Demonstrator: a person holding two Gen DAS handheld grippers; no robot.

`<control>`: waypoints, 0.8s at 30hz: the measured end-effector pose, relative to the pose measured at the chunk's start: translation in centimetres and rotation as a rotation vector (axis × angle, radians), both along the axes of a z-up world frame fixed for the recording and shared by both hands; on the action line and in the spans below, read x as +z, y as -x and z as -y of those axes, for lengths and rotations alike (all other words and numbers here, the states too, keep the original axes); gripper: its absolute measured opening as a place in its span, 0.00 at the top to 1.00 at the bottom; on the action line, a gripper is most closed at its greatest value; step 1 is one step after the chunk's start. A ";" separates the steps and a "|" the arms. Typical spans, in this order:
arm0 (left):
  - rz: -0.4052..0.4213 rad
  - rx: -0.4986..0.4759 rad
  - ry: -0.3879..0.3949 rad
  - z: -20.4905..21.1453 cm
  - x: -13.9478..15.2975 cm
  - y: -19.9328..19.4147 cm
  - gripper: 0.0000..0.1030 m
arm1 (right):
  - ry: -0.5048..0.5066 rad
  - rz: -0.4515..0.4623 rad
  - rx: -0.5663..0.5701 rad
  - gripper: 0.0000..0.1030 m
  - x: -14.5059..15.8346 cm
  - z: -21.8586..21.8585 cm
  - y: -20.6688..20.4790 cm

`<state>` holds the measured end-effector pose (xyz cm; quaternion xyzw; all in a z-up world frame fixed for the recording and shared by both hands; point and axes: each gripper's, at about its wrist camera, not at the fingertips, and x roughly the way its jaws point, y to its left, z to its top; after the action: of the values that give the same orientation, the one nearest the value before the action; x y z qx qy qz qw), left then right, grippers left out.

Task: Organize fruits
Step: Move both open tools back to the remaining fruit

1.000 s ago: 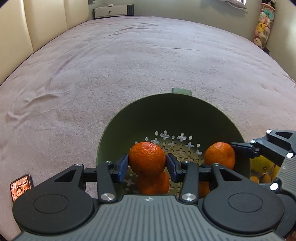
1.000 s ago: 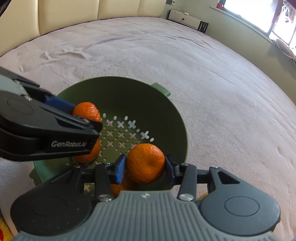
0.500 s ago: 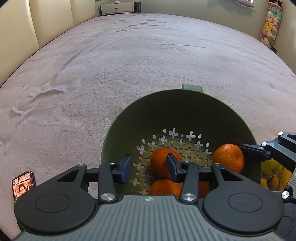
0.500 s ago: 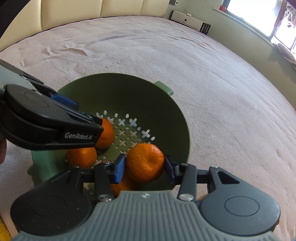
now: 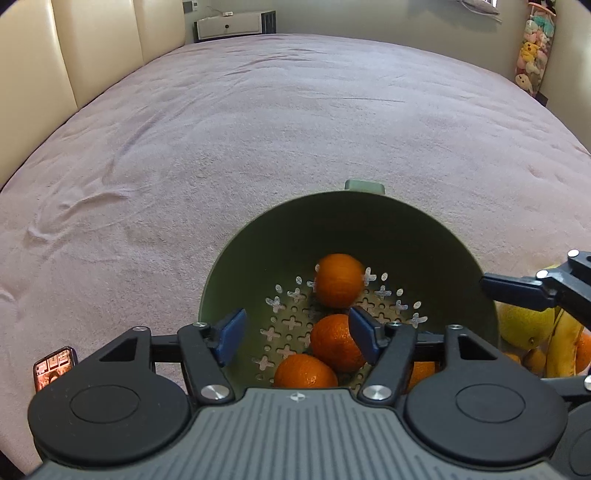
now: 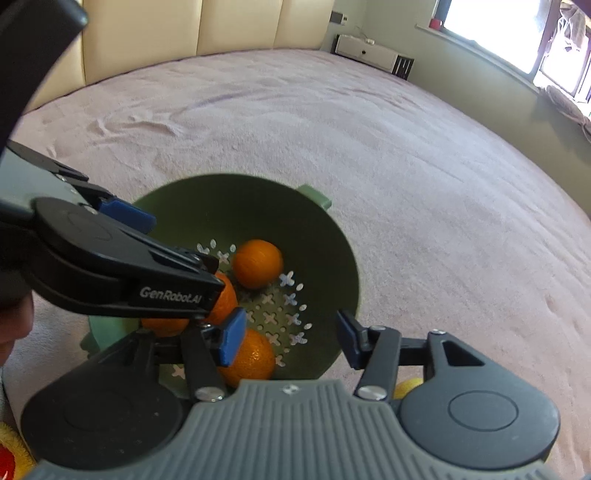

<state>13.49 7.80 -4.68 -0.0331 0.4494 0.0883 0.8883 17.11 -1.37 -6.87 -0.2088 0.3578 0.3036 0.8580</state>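
A green colander (image 5: 406, 229) (image 6: 332, 251) sits on the pink carpet and holds several tangerines. One tangerine (image 5: 339, 280) (image 6: 258, 263) lies near the middle of the perforated floor, and two others (image 5: 334, 341) (image 5: 304, 371) lie nearer me. My left gripper (image 5: 297, 334) is open and empty above the colander's near rim. My right gripper (image 6: 290, 336) is open and empty over the near rim, with a tangerine (image 6: 249, 356) below its left finger. The left gripper's body (image 6: 122, 266) crosses the right wrist view.
A pile of loose fruit lies to the right of the colander: a yellow-green round fruit (image 5: 524, 326) and a banana (image 5: 561, 350). A phone (image 5: 53, 367) lies on the carpet at the left. A low white unit (image 5: 234, 26) stands by the far wall.
Both grippers opened and let go of their tangerines, which dropped into the colander. Both grippers have pulled back and up a little from the bowl.
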 end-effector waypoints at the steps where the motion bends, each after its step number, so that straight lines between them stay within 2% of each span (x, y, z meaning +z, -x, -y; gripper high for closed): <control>1: 0.004 0.000 0.002 0.1 0.2 0.1 0.27 | -0.007 0.006 -0.001 0.48 0.3 0.3 0.2; 4: 0.024 0.000 -0.001 0.4 1.0 0.5 0.27 | -0.026 0.022 -0.011 0.48 1.0 1.0 0.7; 6: 0.039 0.002 -0.002 0.6 1.5 0.7 0.26 | -0.040 0.031 -0.024 0.42 1.6 1.5 1.0; 12: 0.076 -0.014 0.022 1.6 2.6 1.3 0.26 | -0.069 0.064 -0.076 0.42 3.0 3.4 1.9; 17: 0.102 -0.068 0.008 3.4 3.3 2.0 0.26 | -0.077 0.082 -0.120 0.42 3.9 5.4 2.7; 20: 0.117 -0.108 0.009 4.6 3.6 2.3 0.25 | -0.081 0.086 -0.154 0.30 4.3 6.9 3.1; 24: 0.127 -0.159 0.025 6.2 3.7 2.5 0.25 | -0.082 0.088 -0.198 0.30 4.5 8.8 3.7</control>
<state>10.95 1.63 -0.96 -0.0140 0.3946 0.0099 0.9187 13.39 -10.16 -2.35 -0.1504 0.3257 0.2224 0.9065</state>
